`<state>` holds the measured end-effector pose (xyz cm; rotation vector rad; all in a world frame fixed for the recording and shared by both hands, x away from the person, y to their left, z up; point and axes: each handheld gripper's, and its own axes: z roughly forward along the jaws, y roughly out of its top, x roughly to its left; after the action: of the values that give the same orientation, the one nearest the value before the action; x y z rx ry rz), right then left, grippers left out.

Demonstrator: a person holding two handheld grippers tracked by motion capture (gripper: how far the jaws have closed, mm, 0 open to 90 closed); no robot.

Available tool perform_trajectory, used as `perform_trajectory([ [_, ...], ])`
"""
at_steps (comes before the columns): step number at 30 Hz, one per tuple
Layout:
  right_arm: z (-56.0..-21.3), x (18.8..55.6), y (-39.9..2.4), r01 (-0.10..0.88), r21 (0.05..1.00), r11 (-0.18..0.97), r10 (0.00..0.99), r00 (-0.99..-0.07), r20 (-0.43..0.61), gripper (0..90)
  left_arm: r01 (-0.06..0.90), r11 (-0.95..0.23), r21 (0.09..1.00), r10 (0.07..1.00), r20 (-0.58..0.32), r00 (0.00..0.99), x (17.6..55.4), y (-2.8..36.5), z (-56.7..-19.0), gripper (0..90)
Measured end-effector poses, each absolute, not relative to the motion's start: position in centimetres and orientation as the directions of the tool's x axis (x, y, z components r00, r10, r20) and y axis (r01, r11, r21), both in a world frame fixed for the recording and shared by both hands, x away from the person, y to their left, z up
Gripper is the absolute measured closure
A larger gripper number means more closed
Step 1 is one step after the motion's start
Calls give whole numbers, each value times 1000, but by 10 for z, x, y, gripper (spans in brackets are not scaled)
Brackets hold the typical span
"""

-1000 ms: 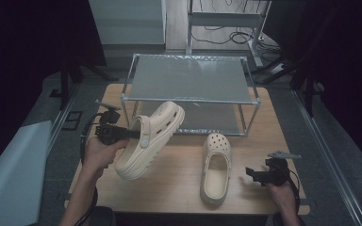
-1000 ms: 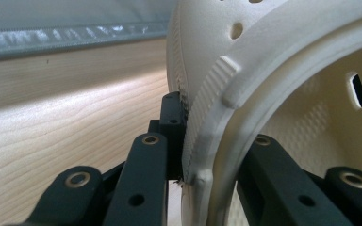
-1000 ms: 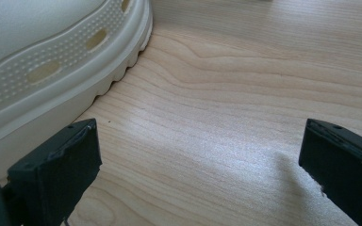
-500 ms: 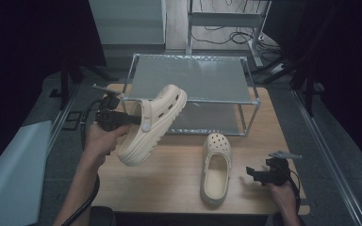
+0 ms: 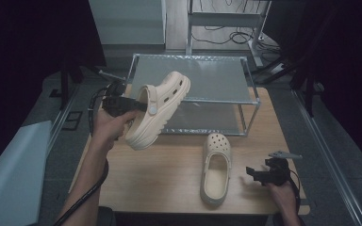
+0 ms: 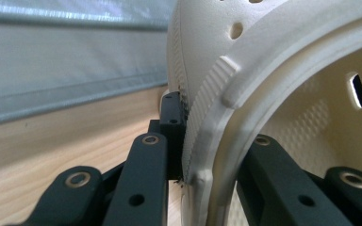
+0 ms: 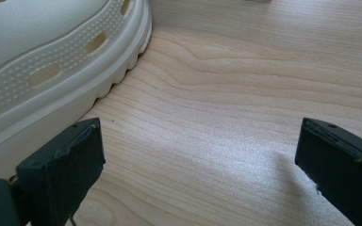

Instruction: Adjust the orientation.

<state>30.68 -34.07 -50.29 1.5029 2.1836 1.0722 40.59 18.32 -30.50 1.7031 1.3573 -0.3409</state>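
Observation:
My left gripper (image 5: 141, 104) is shut on a cream clog (image 5: 159, 109), which hangs tilted in the air in front of the wire shelf (image 5: 193, 96), toe up and to the right. In the left gripper view the jaws pinch the clog's rim (image 6: 207, 141), one inside and one outside. A second cream clog (image 5: 215, 167) lies flat on the wooden table (image 5: 155, 181), toe pointing away from me. My right gripper (image 5: 250, 172) rests low on the table just right of that clog, open with bare wood between its fingertips (image 7: 63, 165); the clog's side (image 7: 52, 66) lies to their left.
The metal shelf has a mesh top (image 5: 193, 77) and a lower level open toward me, at the table's far edge. A pale sheet (image 5: 9, 179) lies off the table's left side. Cables (image 5: 226, 26) run on the floor behind.
My left hand has carried the held clog upward and away from me, toward the shelf's top. The right gripper and the clog on the table have stayed put.

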Motion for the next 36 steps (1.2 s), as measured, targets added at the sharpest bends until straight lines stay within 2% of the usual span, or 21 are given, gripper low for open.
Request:
perform_trajectory([
  [36, -502, 308, -346, 683, 711, 166, 901, -398, 172, 20, 846, 255, 468, 674, -714, 191, 489, 167, -302, 773],
])
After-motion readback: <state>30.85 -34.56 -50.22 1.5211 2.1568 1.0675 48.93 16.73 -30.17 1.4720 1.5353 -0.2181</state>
